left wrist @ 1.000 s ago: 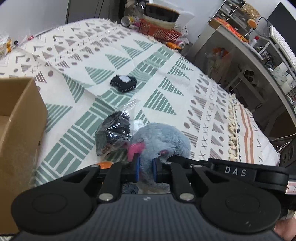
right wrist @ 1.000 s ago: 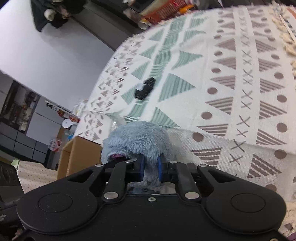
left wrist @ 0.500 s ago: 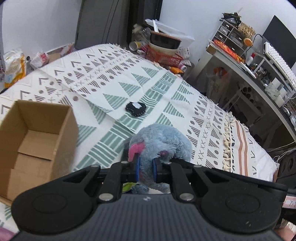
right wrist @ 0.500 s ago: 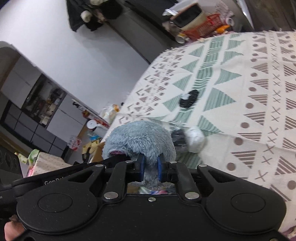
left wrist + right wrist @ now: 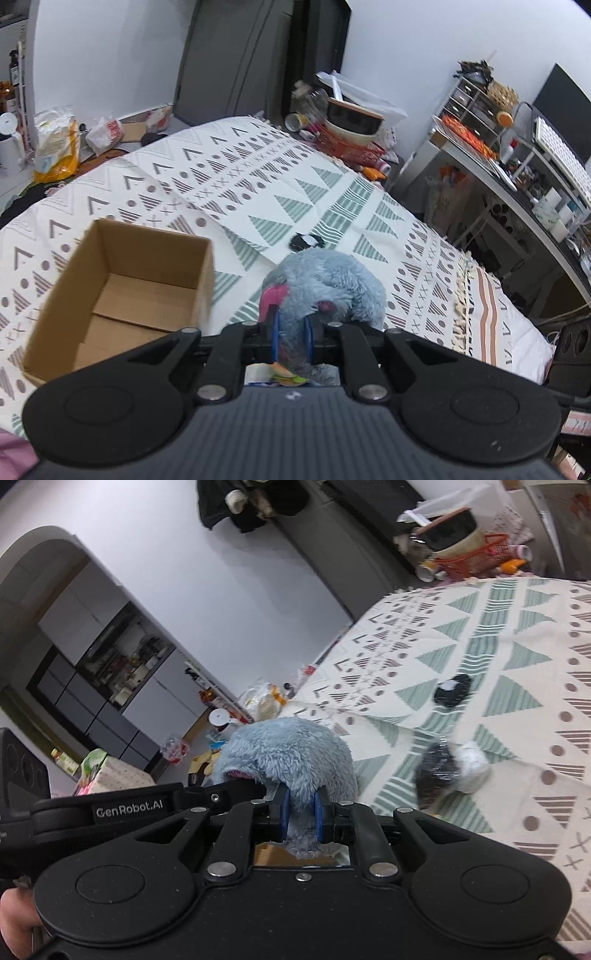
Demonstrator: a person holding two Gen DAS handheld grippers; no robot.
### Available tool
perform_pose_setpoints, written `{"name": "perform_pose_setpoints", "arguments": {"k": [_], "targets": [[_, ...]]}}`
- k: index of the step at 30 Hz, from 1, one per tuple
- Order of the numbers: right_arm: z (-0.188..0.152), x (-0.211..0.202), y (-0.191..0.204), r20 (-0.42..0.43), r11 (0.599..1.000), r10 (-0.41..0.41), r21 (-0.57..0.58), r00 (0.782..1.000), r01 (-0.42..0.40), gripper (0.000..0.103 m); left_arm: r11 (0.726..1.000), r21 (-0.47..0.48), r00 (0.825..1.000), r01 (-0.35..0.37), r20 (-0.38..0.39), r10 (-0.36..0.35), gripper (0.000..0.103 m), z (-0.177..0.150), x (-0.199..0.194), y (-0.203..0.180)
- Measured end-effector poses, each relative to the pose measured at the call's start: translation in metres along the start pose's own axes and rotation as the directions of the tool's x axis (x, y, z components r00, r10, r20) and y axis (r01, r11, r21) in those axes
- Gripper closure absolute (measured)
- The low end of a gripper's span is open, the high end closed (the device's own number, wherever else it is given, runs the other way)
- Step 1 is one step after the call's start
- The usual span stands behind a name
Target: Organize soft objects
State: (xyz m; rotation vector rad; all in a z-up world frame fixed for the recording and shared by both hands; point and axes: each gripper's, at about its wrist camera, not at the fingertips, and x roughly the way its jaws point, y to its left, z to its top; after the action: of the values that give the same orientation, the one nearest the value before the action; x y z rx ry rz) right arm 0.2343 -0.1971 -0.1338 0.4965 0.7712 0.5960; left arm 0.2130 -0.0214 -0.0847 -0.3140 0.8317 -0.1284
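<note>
A fluffy blue-grey plush toy (image 5: 332, 284) with a pink patch is held in the air over the patterned bed. My left gripper (image 5: 291, 332) is shut on its lower part. My right gripper (image 5: 300, 812) is shut on the same plush toy (image 5: 288, 753) from the other side. An open, empty cardboard box (image 5: 122, 295) stands on the bed to the left of the toy. A small black-and-white soft item (image 5: 306, 242) lies on the bedspread beyond the toy; it also shows in the right wrist view (image 5: 452, 690). A clear bag with dark and white soft things (image 5: 448, 771) lies on the bed.
The bed cover (image 5: 295, 192) has green triangles and brown dots. A cluttered desk (image 5: 517, 177) with a keyboard stands to the right. A red basket with bowls (image 5: 351, 136) sits past the bed's far end. Bags (image 5: 55, 144) lie on the floor at left.
Both grippers have lifted the plush toy up off the bed. The view has risen, and the box now shows from above with its inside visible. The clear bag stayed on the bed.
</note>
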Motion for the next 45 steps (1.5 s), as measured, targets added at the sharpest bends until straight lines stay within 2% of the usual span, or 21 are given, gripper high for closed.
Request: {"name": "perform_pose_setpoints", "arguments": {"k": [8,19,32,38,45], "targets": [[-0.005,0.027,0.028,-0.030,0.998,0.047,-0.034,0.998,-0.048,0.090,0.999,-0.035,0.999,-0.037,0.010,0.038,0.091,0.007,-0.015,0.037],[-0.013,0.069,0.053,-0.124,0.996,0.078,-0.041,0.989,-0.084,0.090,0.989,-0.118,0.996,-0.093,-0.018,0.092,0.091,0.010,-0.018,0.091],[-0.040,0.123,0.077,-0.261,0.995,0.025,-0.090,0.965,-0.051,0.089,0.958,-0.207,0.977,-0.198,-0.125,0.175,0.091,-0.002,0.002,0.151],[-0.047,0.133,0.084,-0.292,0.993,0.009,-0.111,0.956,-0.043,0.085,0.946,-0.226,0.966,-0.234,-0.167,0.199,0.090,-0.005,0.012,0.167],[-0.050,0.132,0.089,-0.297,0.990,-0.018,-0.137,0.955,-0.024,0.085,0.939,-0.216,0.956,-0.266,-0.183,0.228,0.087,-0.004,0.014,0.171]]}}
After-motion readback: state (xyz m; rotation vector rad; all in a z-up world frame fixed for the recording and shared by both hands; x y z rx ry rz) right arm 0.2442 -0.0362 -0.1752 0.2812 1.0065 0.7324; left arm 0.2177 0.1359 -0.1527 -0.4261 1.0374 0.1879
